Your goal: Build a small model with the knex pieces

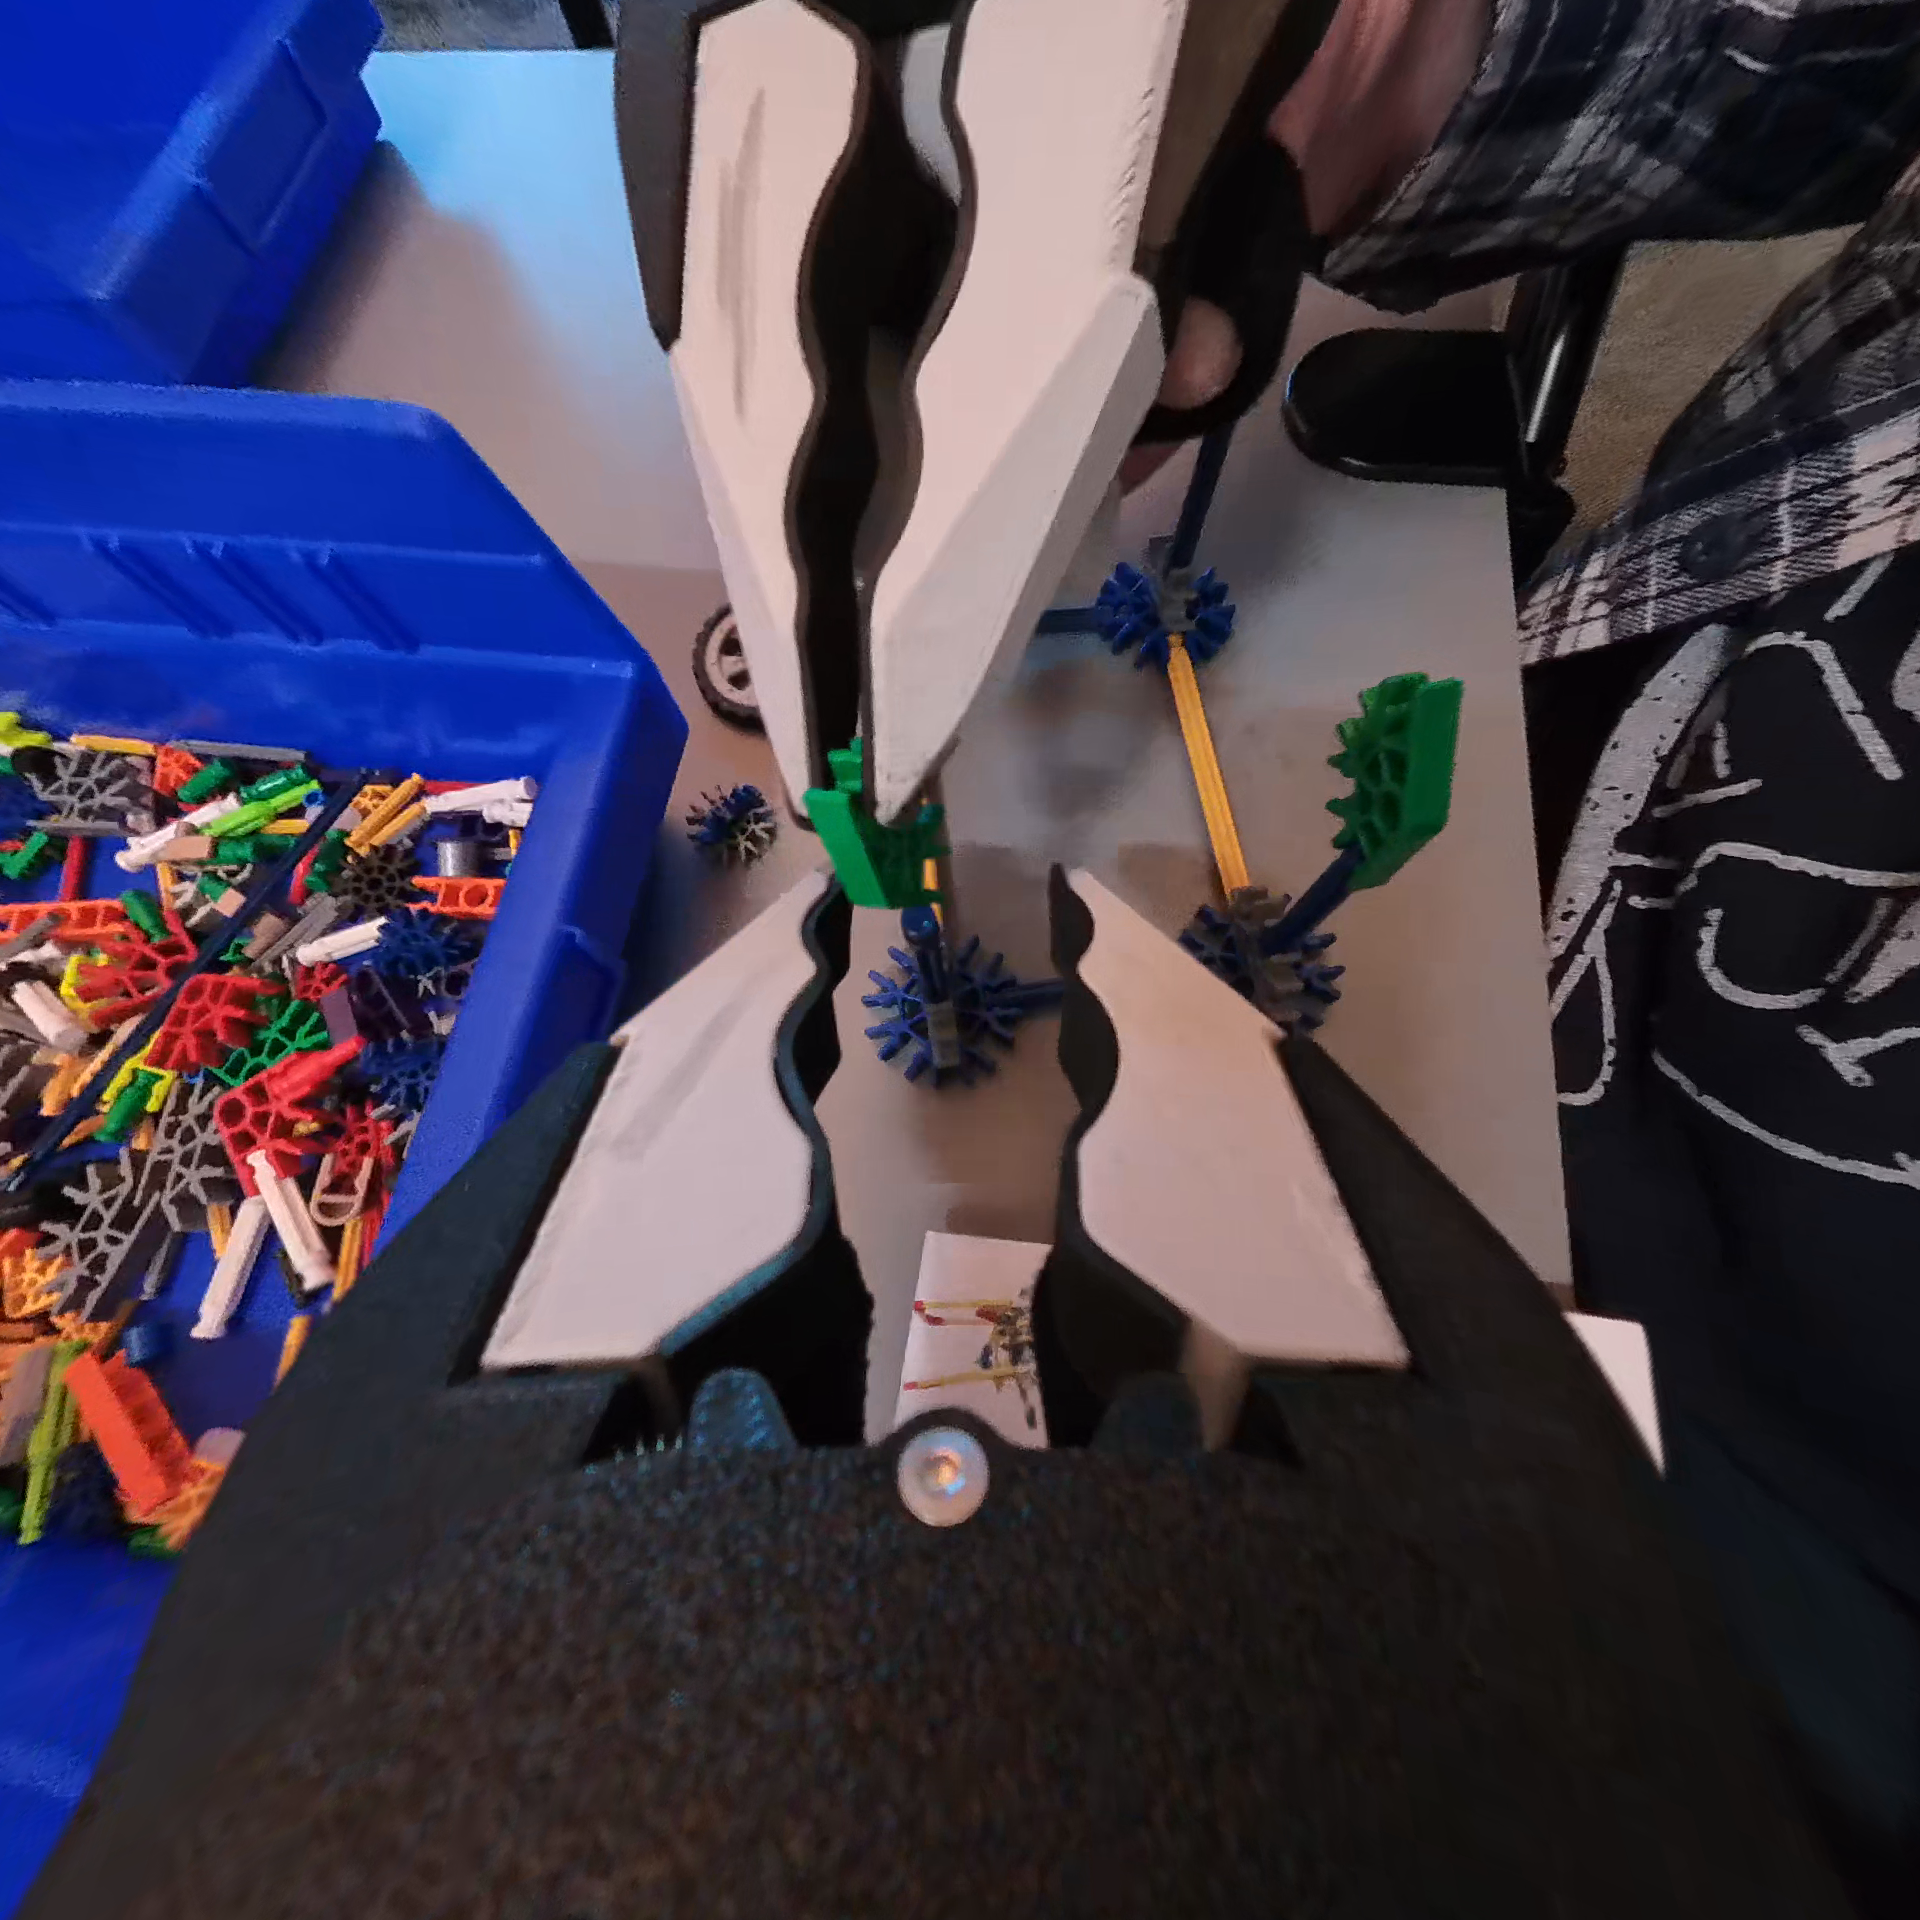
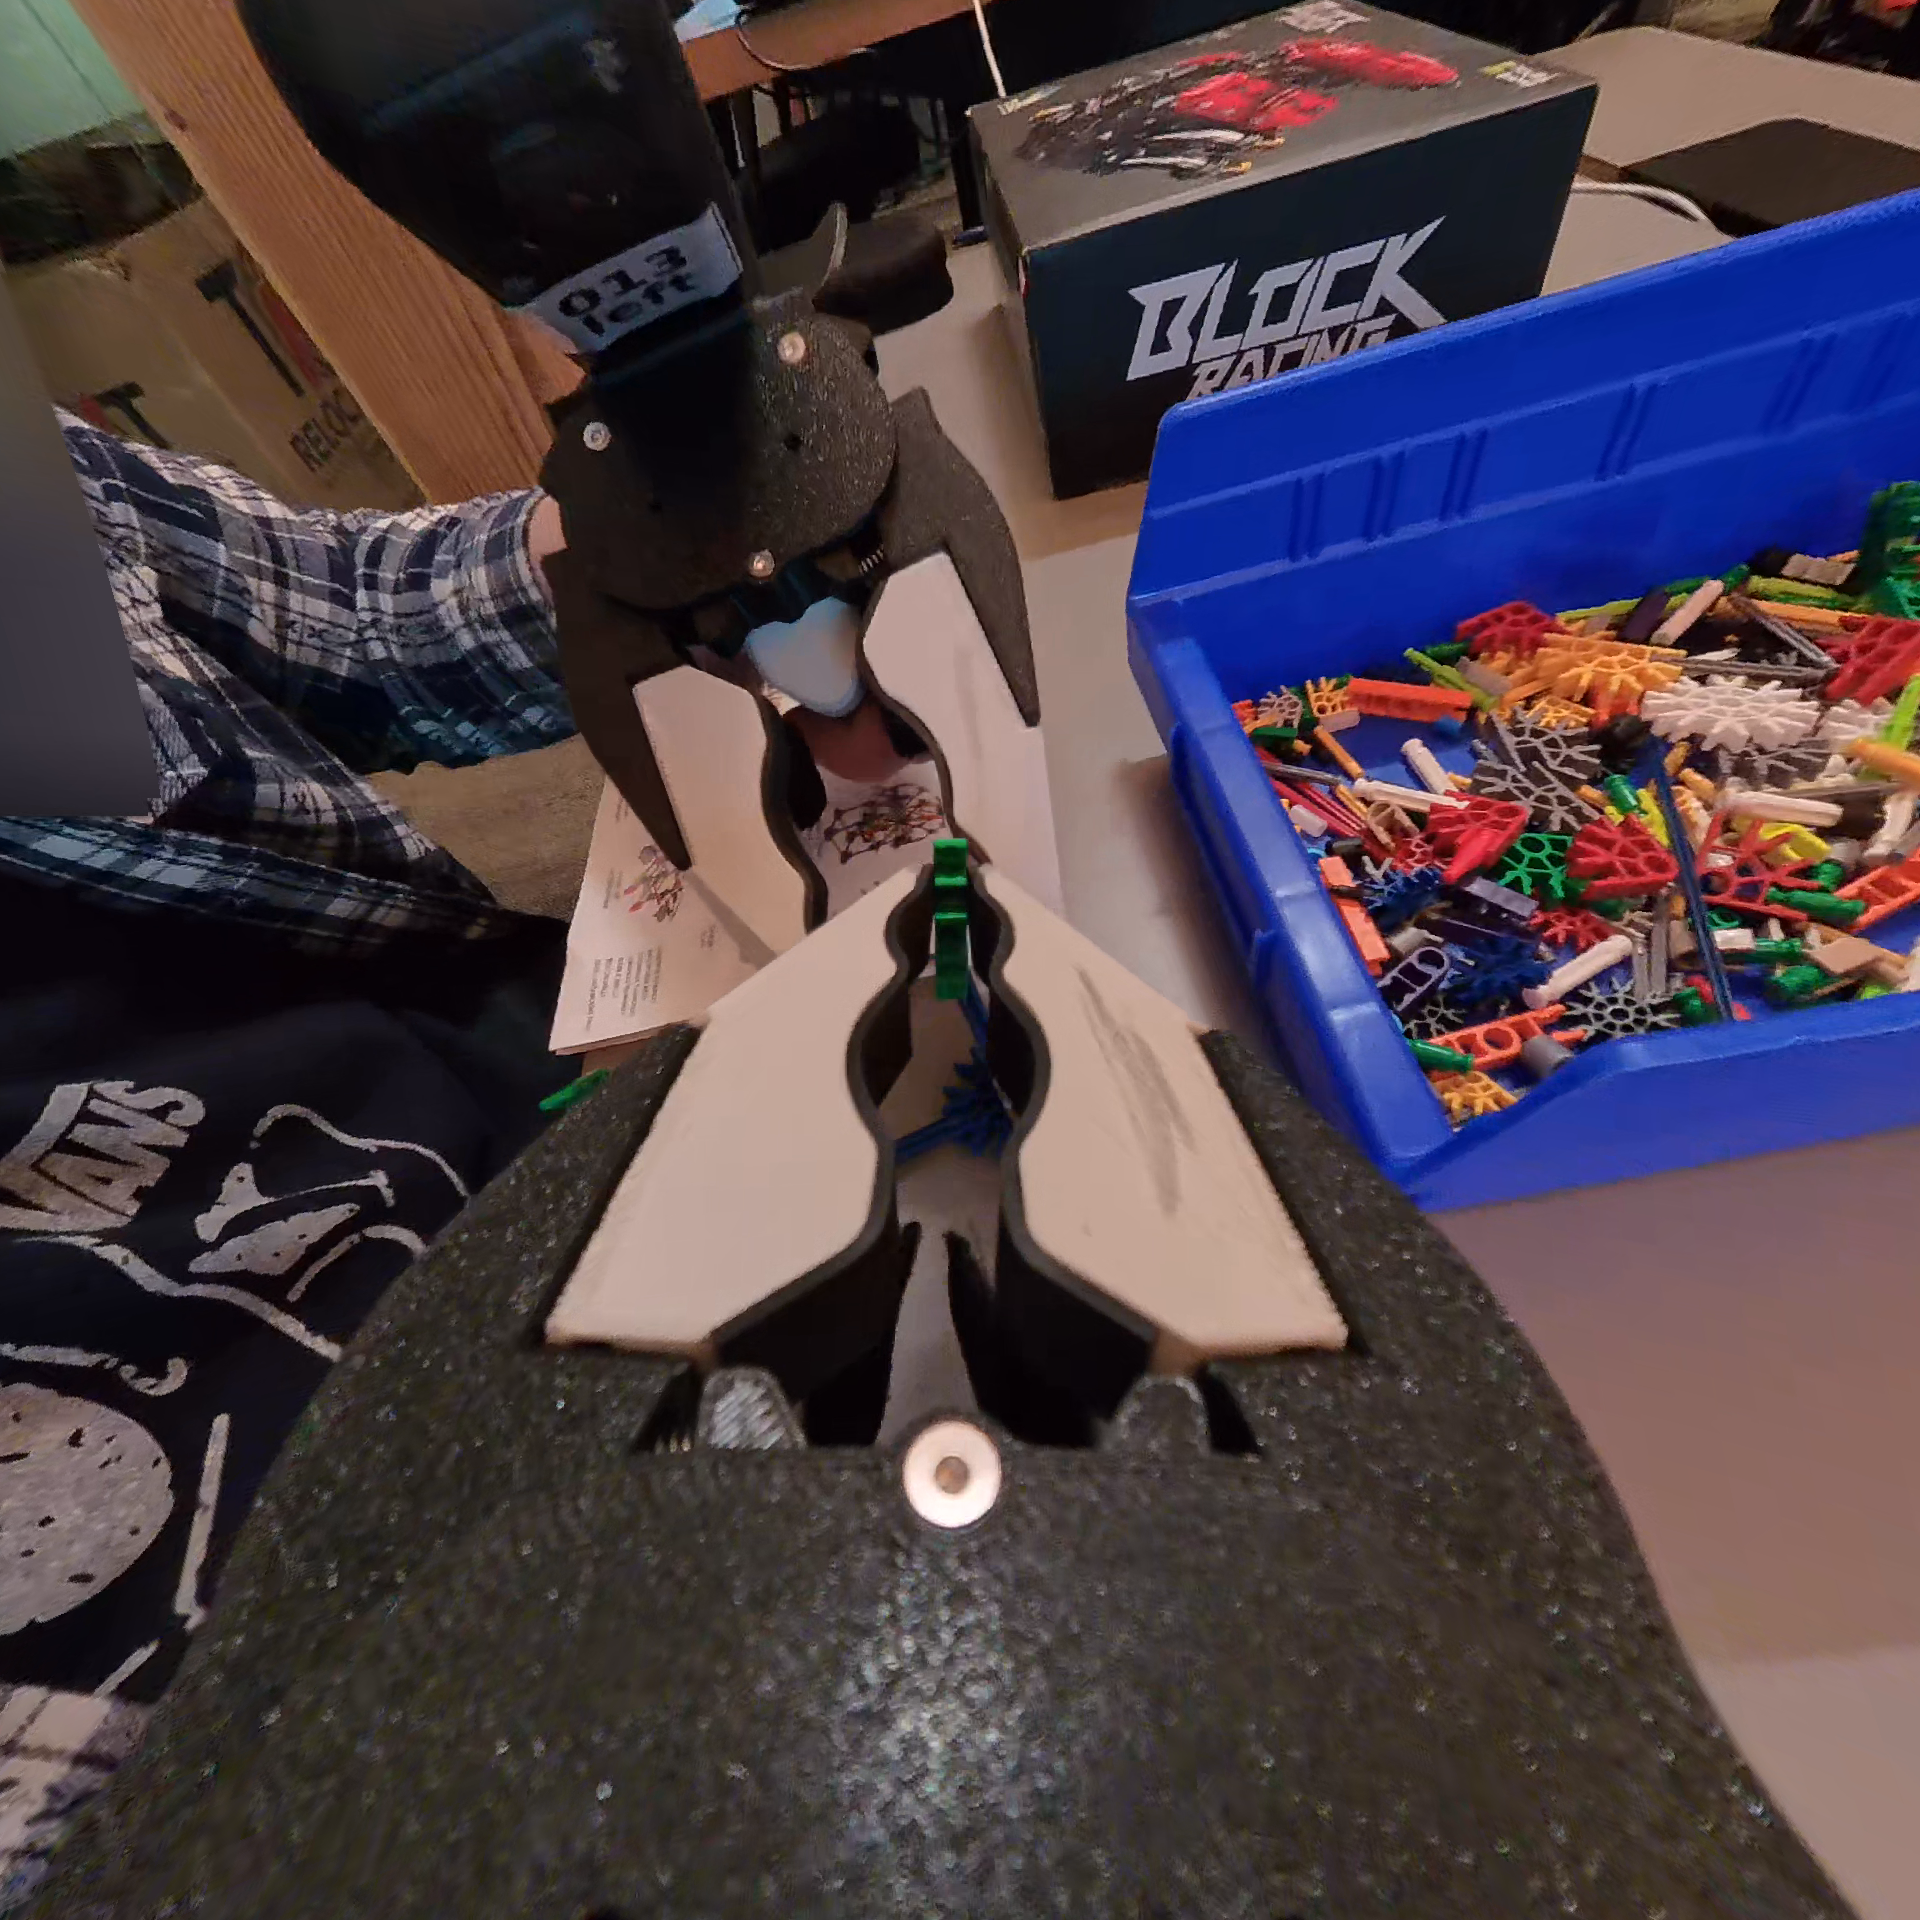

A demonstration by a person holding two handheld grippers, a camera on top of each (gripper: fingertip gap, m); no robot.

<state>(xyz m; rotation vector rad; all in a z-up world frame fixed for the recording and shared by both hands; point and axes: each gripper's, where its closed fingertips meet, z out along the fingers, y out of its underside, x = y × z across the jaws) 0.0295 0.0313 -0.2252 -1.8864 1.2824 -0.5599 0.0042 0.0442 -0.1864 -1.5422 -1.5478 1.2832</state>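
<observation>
— Where the two grippers meet over the bench (image 1: 1403, 1091), what is held?
— A green connector (image 1: 871, 836) is pinched at the tips of the right gripper (image 1: 854, 800), its fingers closed narrow on the piece. In the right wrist view the same green connector (image 2: 949, 920) is seen upright between the fingertips.

— And the left gripper (image 1: 940, 899)?
— Its fingers are spread wide and nothing is gripped. It is held just short of the green connector, with a blue snowflake hub (image 1: 940, 1003) seen between its fingers on the bench.

— What is joined to that hub?
— A frame of blue and yellow rods is laid flat, a yellow rod (image 1: 1205, 769) running between two further blue hubs. A second green connector (image 1: 1392, 784) is raised on a blue rod at the frame's near corner.

— Surroundings?
— A blue bin (image 2: 1299, 831) of mixed coloured parts is set beside the frame. A loose wheel (image 1: 727, 660), an instruction sheet (image 2: 644, 935) and a dark printed box (image 2: 1278, 239) are noted.
</observation>
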